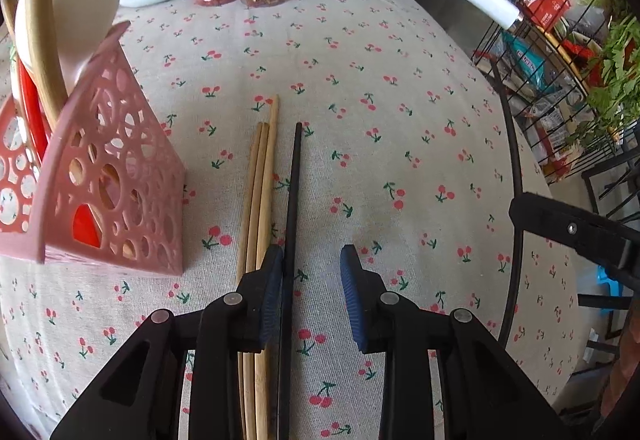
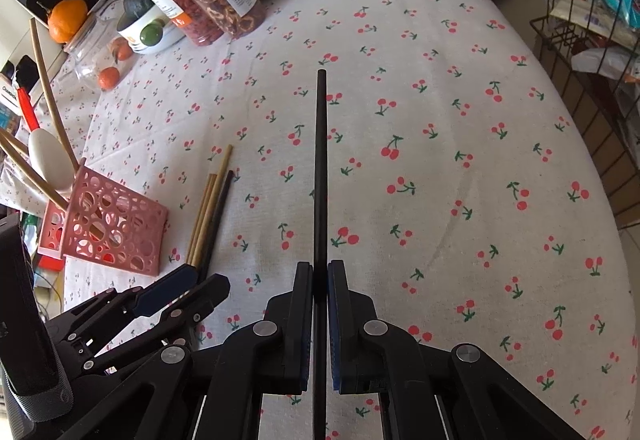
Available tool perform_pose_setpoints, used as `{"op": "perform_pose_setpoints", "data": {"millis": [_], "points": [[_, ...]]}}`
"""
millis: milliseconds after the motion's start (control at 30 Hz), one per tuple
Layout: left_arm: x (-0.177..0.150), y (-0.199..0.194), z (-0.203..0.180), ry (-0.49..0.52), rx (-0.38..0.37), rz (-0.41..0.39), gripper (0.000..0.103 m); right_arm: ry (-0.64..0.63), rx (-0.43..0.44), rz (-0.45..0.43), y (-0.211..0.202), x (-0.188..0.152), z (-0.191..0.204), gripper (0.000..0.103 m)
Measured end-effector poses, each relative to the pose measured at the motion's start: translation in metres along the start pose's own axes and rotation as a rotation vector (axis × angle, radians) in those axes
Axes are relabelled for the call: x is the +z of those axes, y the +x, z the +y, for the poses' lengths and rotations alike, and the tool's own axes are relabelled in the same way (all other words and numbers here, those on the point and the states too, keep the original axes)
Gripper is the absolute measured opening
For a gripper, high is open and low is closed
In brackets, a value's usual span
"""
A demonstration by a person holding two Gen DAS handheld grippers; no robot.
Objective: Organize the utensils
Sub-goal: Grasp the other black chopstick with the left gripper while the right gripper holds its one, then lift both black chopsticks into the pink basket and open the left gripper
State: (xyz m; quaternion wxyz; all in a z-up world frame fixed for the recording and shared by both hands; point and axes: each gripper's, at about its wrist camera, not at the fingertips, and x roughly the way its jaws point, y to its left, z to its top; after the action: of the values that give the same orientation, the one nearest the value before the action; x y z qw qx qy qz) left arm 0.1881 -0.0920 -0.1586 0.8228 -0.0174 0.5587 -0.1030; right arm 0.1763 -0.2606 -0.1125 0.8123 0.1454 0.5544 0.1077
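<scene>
- Right tongs (image 2: pixel 320 282) closed on a black chopstick (image 2: pixel 321 160), held out over the table (image 2: pixel 440 120).
- Left tongs (image 1: pixel 311 280) open, low over table; 2nd black chopstick (image 1: pixel 294 184) lies against the left finger, between the fingers.
- 3 wooden chopsticks (image 1: pixel 260 180) lie just left of it.
- Pink holder (image 1: pixel 120 176) w/ spoons stands to the left, near the sticks.

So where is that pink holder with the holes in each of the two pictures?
Left wrist view: the pink holder fills the left edge, close up, with spoons standing in it.
Right wrist view: the same holder sits small at lower left, beyond the left gripper.
Shared landmark: the wooden chopsticks lying just right of it.
</scene>
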Motion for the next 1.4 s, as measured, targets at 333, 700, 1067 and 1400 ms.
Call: {"op": "perform_pose_setpoints", "data": {"millis": [333, 700, 1067, 1400], "points": [[0.011, 0.006, -0.004, 0.025, 0.091, -0.018, 0.005, 0.006, -0.004, 0.003, 0.002, 0.001, 0.001, 0.004], [-0.03, -0.093, 0.0, 0.097, -0.06, -0.216, 0.005, -0.043, -0.027, -0.128, -0.038, -0.009, 0.012, 0.004], [-0.058, -0.211, 0.03, 0.115, -0.171, -0.479, 0.005, -0.22, -0.018, -0.334, -0.107, -0.034, 0.073, 0.004], [-0.038, -0.278, 0.071, 0.005, -0.21, -0.696, 0.005, -0.306, 0.065, -0.514, -0.155, -0.03, 0.124, 0.004]]}}
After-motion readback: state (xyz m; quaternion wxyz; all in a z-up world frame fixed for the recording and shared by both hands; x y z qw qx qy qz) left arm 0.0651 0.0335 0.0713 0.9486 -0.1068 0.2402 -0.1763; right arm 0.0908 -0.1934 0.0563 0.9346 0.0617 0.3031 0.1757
